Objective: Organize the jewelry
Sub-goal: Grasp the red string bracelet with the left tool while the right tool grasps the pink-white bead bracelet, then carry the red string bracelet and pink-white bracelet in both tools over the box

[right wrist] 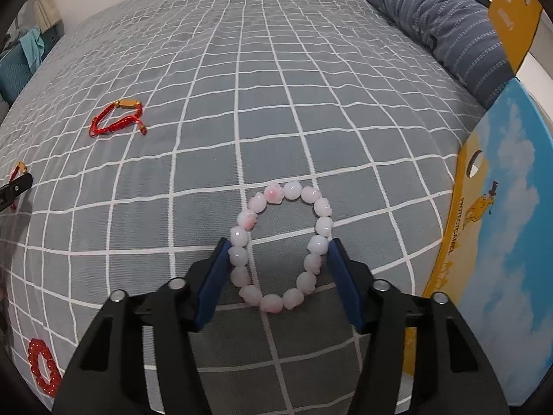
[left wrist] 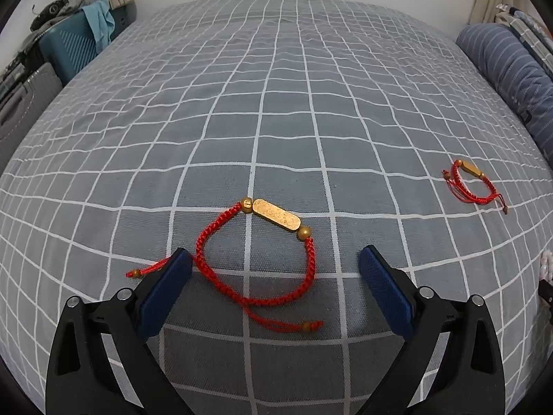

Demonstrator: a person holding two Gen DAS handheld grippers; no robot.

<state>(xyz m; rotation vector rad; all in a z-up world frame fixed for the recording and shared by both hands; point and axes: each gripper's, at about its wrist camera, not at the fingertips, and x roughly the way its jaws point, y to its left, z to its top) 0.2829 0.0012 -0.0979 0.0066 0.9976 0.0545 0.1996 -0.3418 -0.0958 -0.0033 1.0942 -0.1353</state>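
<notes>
The pink bead bracelet [right wrist: 284, 247] lies flat on the bed [right wrist: 242, 86] as a loop slightly longer toward 12 o'clock than it is wide, and it sits right between the fingers of the right gripper [right wrist: 278, 252]. The fingers stand apart, one at the loop's 9 o'clock side and one at its 3 o'clock side, each touching or just beside the beads; nothing is clamped yet. A squeeze across the short axis would likely fold the ring inward, so the grip turns on catching beads from both sides at once.

The red cord bracelet [left wrist: 255, 263] with its gold bar [left wrist: 276, 219] lies under the left gripper [left wrist: 274, 263], bar at 12 o'clock and running from 10 toward 4, loose tails trailing to 6 and 9 o'clock. That gripper is released too, fingers wide; the left finger overlaps the cord at the 9 o'clock side, while the right finger stands apart from it at 3 o'clock. Each hand is nearest its own piece.

Farther out, a second red cord bracelet [right wrist: 115, 117] lies at 10 o'clock from the right gripper, well apart, and a red bead bracelet [right wrist: 43, 366] at 8 o'clock. A printed card box [right wrist: 490, 242] stands at 3 o'clock along the bed's edge, a striped pillow [right wrist: 442, 24] at 1 o'clock.
</notes>
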